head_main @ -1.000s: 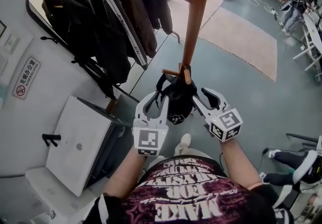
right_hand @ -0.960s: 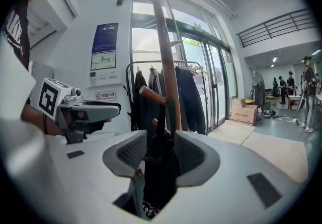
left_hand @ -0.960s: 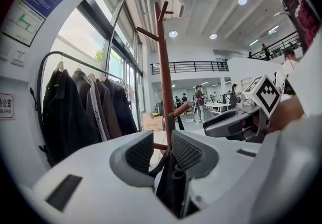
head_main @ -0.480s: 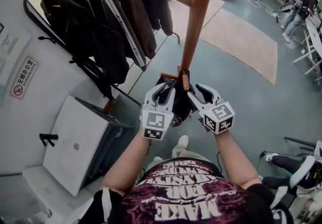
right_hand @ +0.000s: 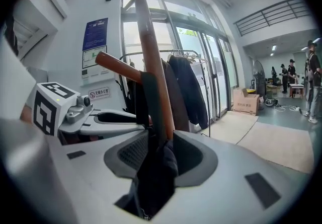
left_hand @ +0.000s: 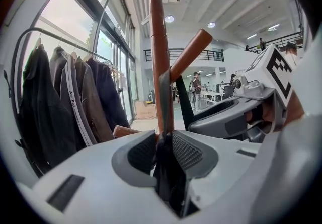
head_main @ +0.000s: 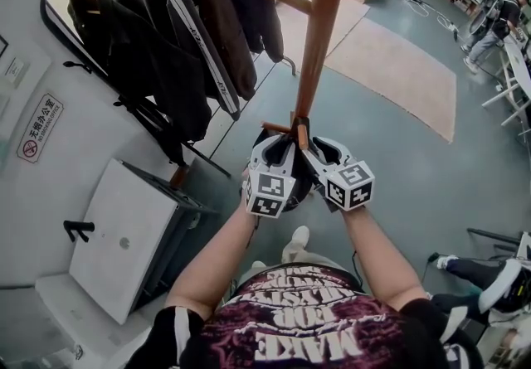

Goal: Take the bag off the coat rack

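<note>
**Bag [head_main: 292, 167] on coat rack [head_main: 319, 27], both grippers at its top**

Floor [head_main: 398, 168]: grey, filling the head view from 12 to 5 o'clock. A tan rug [head_main: 398, 60] lies on it at 1 o'clock.

Jackets [head_main: 166, 36]: dark, hung on a rail at 10 to 11 o'clock, just beside the wall.

Cabinet [head_main: 124, 235]: white, at 8 o'clock, against the same wall.

Coat rack: a brown wooden pole running from centre up to 12 o'clock, with one peg branching toward 11 o'clock.

Bag: black, hanging at centre of the head view, low on the pole. Its strap is draped over a low peg [left_hand: 188, 57].

Left gripper [left_hand: 162, 150]: at 7 o'clock of the bag. Its jaws are clamped together on the bag's dark fabric.

Right gripper [right_hand: 158, 155]: at 5 o'clock of the bag, just beside the left gripper. Its jaws are closing. A bunch of the bag's fabric stands between them, and a firm press of the pads is not yet evident.
</note>
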Demonstrator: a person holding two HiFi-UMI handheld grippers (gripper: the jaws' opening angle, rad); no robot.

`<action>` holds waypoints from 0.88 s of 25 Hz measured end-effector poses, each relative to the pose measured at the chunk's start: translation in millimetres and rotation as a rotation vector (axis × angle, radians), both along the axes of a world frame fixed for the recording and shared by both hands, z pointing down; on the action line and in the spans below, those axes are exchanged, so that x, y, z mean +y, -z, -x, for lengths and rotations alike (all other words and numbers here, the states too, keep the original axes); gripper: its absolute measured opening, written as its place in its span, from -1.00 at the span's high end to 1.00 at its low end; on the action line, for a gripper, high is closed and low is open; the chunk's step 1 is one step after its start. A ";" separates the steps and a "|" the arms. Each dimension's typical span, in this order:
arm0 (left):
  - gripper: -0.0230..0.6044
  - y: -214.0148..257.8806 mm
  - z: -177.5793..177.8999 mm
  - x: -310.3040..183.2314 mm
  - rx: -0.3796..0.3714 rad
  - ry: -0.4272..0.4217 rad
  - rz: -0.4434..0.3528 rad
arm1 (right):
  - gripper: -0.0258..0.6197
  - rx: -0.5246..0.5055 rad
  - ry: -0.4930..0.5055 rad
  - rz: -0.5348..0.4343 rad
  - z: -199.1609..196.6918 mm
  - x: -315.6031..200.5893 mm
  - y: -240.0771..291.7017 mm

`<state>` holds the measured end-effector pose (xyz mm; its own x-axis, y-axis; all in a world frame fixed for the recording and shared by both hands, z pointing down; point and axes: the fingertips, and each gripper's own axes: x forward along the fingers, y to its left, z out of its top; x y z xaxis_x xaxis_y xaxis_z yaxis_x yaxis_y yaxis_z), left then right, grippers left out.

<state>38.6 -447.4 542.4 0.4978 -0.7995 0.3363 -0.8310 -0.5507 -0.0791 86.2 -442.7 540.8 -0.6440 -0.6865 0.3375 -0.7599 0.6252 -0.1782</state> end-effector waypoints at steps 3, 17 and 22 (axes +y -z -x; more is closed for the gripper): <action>0.61 -0.6 -3.0 -3.5 -0.017 -0.001 -0.010 | 0.52 0.001 -0.014 0.001 2.4 -3.0 -3.3; 0.73 -2.2 -7.4 -8.1 -0.063 0.026 0.028 | 0.85 0.005 -0.083 -0.025 3.3 -9.0 -4.3; 0.76 -1.4 -3.1 -6.9 -0.031 0.013 0.069 | 0.89 -0.014 -0.085 -0.016 0.9 -4.3 -2.9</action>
<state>41.7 -454.4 543.8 0.4761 -0.7799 0.4064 -0.8356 -0.5452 -0.0672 85.3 -447.0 543.7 -0.5880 -0.7441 0.3171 -0.8076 0.5615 -0.1801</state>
